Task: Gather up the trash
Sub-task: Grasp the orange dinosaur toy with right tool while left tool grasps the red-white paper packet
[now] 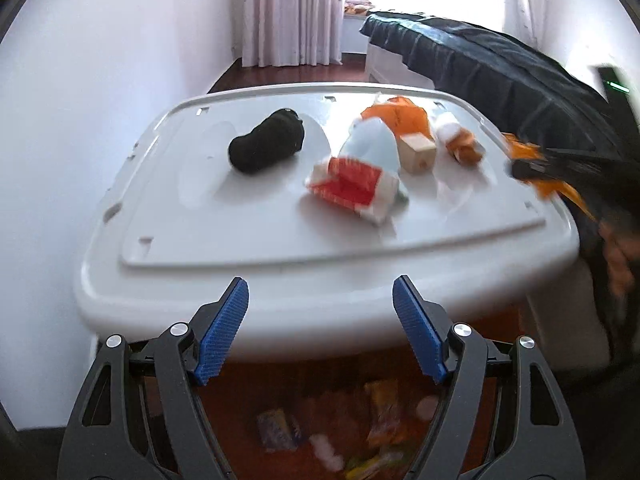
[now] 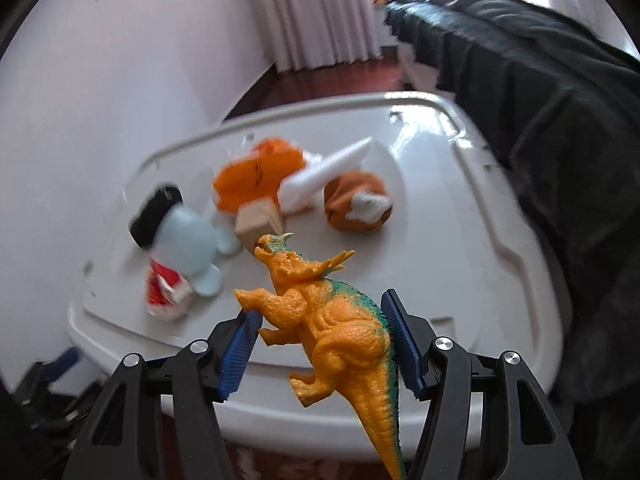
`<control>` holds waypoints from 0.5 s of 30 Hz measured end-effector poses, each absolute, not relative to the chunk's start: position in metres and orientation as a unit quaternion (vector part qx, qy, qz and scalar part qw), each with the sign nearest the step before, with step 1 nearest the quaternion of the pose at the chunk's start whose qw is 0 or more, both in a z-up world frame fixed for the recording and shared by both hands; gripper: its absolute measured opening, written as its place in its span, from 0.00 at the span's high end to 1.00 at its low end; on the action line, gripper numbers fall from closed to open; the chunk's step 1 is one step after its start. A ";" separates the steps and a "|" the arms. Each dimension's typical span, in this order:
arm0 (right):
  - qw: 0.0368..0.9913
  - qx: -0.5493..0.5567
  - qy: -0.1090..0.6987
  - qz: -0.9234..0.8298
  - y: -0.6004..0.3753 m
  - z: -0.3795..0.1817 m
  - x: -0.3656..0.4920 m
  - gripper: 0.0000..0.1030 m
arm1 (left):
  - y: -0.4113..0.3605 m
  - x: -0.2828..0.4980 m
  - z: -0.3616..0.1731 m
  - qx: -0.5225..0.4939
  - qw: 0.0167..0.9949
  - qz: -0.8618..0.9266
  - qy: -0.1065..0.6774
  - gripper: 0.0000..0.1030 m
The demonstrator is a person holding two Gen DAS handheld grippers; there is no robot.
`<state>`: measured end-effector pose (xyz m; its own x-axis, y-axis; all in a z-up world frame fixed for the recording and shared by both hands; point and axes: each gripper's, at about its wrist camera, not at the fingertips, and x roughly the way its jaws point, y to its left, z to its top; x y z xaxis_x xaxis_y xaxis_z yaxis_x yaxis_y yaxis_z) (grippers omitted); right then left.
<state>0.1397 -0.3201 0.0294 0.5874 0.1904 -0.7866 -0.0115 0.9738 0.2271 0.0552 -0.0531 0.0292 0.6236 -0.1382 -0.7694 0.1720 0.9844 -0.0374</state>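
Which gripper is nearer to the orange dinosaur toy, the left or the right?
Right. The right gripper holds the dinosaur toy between its pads; the left gripper is open, empty, apart from it.

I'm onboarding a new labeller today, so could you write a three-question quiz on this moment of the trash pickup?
1. True or false: the left gripper holds the wooden block.
2. What is between the pads of the right gripper?
A. a black sock
B. an orange toy dinosaur
C. a red and white wrapper
3. Fill in: the black sock lies on a white plastic ____.

Key
1. False: its jaws stand open with nothing between them, and the block sits on the white lid.
2. B: the toy dinosaur is clamped at its body, tail hanging down.
3. Lid, together with the red and white wrapper.
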 end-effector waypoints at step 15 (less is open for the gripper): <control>0.908 0.175 0.377 0.053 -0.342 0.066 0.099 0.41 | -0.099 0.153 0.013 -0.078 0.885 -0.032 0.458 0.29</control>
<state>0.0992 -0.3415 0.0655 0.7105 0.2274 -0.6660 0.0358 0.9334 0.3570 0.1530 -0.0987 0.0132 0.5786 -0.1282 -0.8055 -0.0150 0.9857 -0.1677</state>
